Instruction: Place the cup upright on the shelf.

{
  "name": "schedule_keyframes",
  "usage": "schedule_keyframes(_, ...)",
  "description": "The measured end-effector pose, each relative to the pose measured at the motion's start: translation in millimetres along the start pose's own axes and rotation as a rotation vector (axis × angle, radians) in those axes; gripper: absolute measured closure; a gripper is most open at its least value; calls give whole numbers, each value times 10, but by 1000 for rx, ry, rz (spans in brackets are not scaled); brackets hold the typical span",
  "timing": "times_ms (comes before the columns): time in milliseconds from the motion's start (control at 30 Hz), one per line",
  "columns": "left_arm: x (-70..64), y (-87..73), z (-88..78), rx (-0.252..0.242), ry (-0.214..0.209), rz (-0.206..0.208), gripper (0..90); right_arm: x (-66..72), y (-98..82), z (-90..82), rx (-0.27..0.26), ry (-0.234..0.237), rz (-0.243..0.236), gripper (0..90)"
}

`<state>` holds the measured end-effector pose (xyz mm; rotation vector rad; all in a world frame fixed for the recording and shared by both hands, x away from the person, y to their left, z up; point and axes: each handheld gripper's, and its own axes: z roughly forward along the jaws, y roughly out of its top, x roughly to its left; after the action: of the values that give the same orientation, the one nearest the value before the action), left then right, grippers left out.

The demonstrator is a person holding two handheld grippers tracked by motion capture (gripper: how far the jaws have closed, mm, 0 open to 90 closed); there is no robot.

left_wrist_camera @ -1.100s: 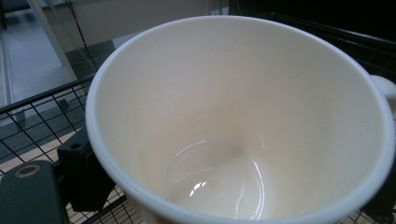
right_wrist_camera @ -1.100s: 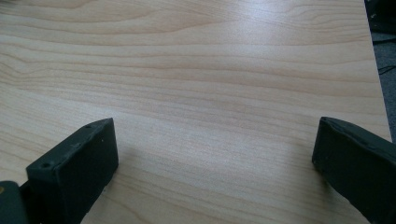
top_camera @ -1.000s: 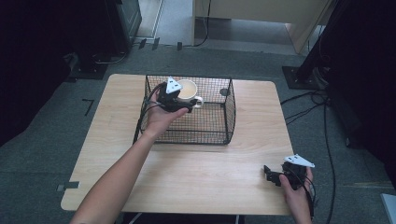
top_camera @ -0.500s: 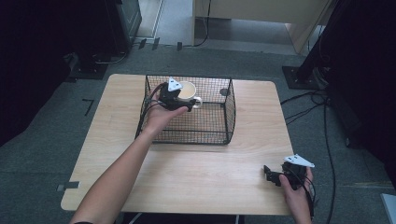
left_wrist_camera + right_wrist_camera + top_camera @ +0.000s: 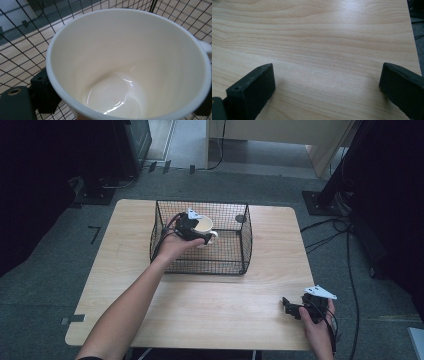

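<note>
A white mug hangs inside the black wire basket at its back left, with my left gripper shut on it. Seen close in the left gripper view, the mug is empty and glossy inside, with its handle at the right edge. One black jaw presses on each side of it, and the gripper holds it from below the rim. My right gripper rests low over the table's front right corner. Its jaws stand wide open, and the right gripper has only bare wood between them.
The basket stands at the back middle of the light wooden table. A dark round spot shows at the basket's back right. Cables trail over the grey floor to the right, and dark stands flank the table.
The left hand has moved the mug slightly nearer and lower within the basket. The right gripper has stayed still.
</note>
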<state>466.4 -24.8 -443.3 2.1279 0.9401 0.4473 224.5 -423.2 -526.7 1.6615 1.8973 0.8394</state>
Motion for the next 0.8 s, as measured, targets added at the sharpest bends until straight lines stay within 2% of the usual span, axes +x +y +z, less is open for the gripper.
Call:
schedule_keyframes(167, 18, -29, 57, 59, 22, -5, 89, 1, 0, 0, 0, 0, 0, 2)
schedule_keyframes(300, 14, -53, 91, 93, 28, 28, 89, 0, 0, 0, 0, 0, 0, 2)
schedule_keyframes(500, 2, -68, 118, 124, 10, 32, 88, 0, 0, 0, 0, 0, 0, 2)
schedule_keyframes(700, 24, -74, 115, 143, 1, 10, 88, 1, 0, 0, 0, 0, 0, 2)
schedule_keyframes(767, 14, -77, 122, 151, 31, -11, 87, 2, 0, 0, 0, -1, 1, 2)
schedule_keyframes(800, 12, -73, 117, 175, 42, -15, 86, 2, 0, 0, 1, -1, 0, 2)
